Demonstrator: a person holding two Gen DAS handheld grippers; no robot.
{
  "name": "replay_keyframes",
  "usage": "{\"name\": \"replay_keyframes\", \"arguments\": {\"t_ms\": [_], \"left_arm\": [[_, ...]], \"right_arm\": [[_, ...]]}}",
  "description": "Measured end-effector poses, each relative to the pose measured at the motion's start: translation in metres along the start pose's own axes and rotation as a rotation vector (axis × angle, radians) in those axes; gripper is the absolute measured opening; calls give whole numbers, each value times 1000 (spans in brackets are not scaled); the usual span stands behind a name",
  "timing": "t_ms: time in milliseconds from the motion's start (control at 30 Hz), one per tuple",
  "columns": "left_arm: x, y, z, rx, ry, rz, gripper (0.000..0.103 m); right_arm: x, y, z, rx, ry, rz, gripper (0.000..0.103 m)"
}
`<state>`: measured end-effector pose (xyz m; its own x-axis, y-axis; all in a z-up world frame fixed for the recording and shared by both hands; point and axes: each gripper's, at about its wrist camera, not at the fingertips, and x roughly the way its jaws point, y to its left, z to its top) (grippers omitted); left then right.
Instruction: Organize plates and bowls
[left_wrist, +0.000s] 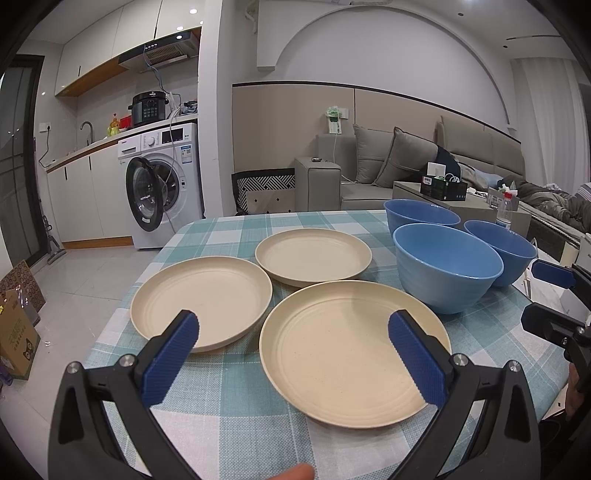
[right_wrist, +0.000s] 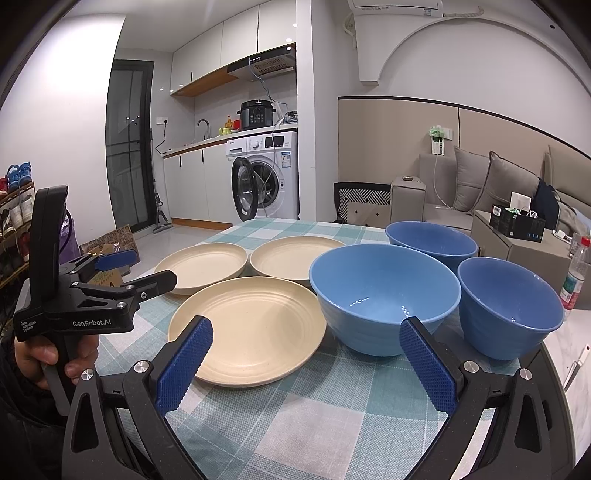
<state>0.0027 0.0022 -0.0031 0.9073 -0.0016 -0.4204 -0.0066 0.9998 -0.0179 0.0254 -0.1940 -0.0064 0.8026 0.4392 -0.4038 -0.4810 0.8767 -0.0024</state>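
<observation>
Three cream plates (left_wrist: 201, 301) (left_wrist: 313, 260) (left_wrist: 354, 350) lying flat and separate on the teal-and-white checked tablecloth (left_wrist: 229, 410), forming a loose triangle: one to the left, one farther back, the largest-looking one nearest. Three blue bowls (right_wrist: 384, 295) (right_wrist: 432, 240) (right_wrist: 511, 306) standing upright to the right of the plates, empty, crowding close together; touching or not, cannot tell. Nearest bowl sitting just beside the near plate's right rim. Left gripper (left_wrist: 293, 332) hovering spread wide above the table's near edge, blue ribbed pads (left_wrist: 170, 358) framing the near plate and the left plate, holding nothing. Right gripper (right_wrist: 306, 350) likewise gaping wide and empty, one pad (right_wrist: 184, 365) overlapping the near plate in view, the other in front of the gap between the two closer bowls. Hand (right_wrist: 40, 356) clutching the left gripper's black handle at the left of the right wrist view. Washing machine (left_wrist: 162, 184) standing well behind the table with its door hanging open, black pressure cooker (left_wrist: 149, 109) sitting on the counter above it. Grey sofa (left_wrist: 391, 173) with cushions stretching along the far wall; plastic bottle (right_wrist: 574, 277) standing off the table's right side.
</observation>
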Motion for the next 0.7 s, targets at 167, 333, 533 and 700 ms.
{"name": "replay_keyframes", "arguments": {"t_ms": [167,333,533,700], "left_arm": [[0,0,0,0,1,1,103],[0,0,0,0,0,1,103],[0,1,0,0,0,1,103],[-1,2,-1,1,1,0,103]], "right_arm": [[0,0,0,-1,4,0,103],[2,2,-1,-1,6,5,103],[2,3,-2,-1,6,5,103],[3,2,-2,-2,5,5,103]]}}
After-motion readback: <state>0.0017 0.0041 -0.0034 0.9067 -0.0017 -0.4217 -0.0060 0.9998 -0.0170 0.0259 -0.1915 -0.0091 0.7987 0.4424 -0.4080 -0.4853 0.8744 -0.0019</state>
